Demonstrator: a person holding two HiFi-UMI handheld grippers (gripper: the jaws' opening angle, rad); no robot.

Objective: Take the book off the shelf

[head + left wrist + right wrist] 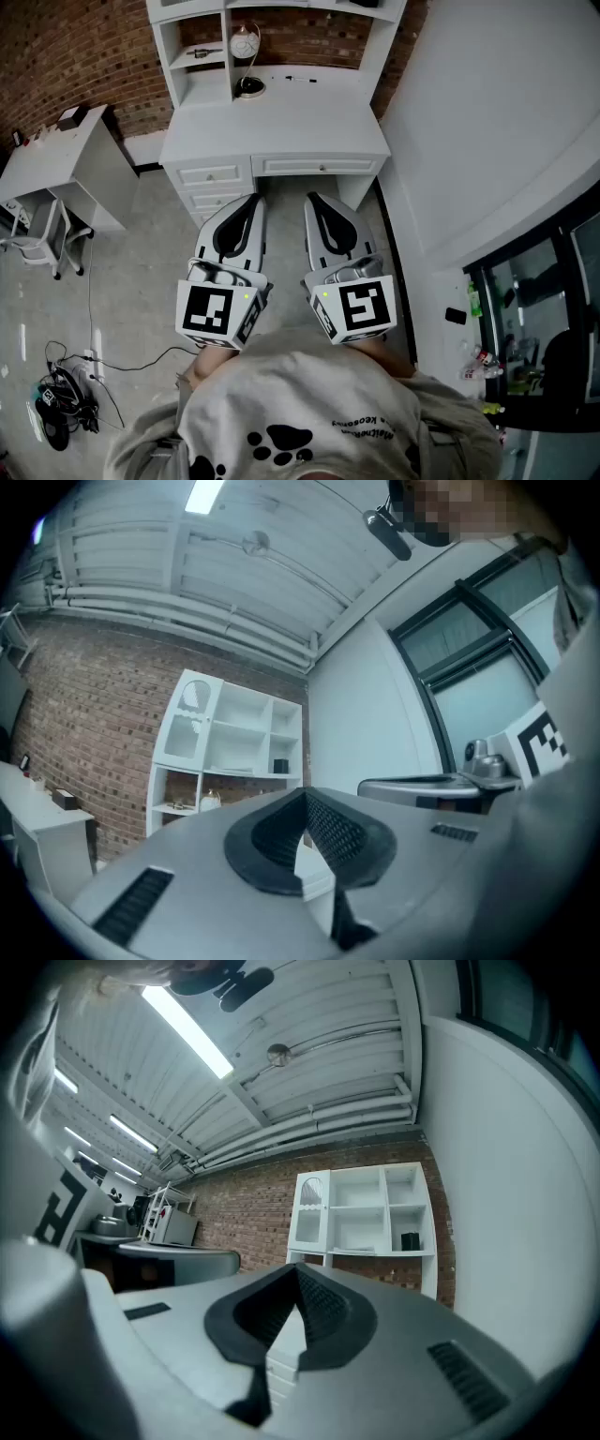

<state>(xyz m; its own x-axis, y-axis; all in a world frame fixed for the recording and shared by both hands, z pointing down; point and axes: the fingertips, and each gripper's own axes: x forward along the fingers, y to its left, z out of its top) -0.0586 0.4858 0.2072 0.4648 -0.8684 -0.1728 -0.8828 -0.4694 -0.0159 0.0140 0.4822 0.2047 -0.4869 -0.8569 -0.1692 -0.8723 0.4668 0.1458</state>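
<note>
Grippers (252,199) (313,199), two (both closed); shelf (172,52), one

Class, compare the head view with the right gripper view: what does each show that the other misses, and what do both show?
Only the head view shows the floor, a tangle of cables, a grey side table and the person's sweatshirt. Only the right gripper view shows the ceiling lights and the shelf unit's arched top compartment. Both show the brick wall, the white shelf unit and the right gripper, its jaws shut with nothing between them.
</note>
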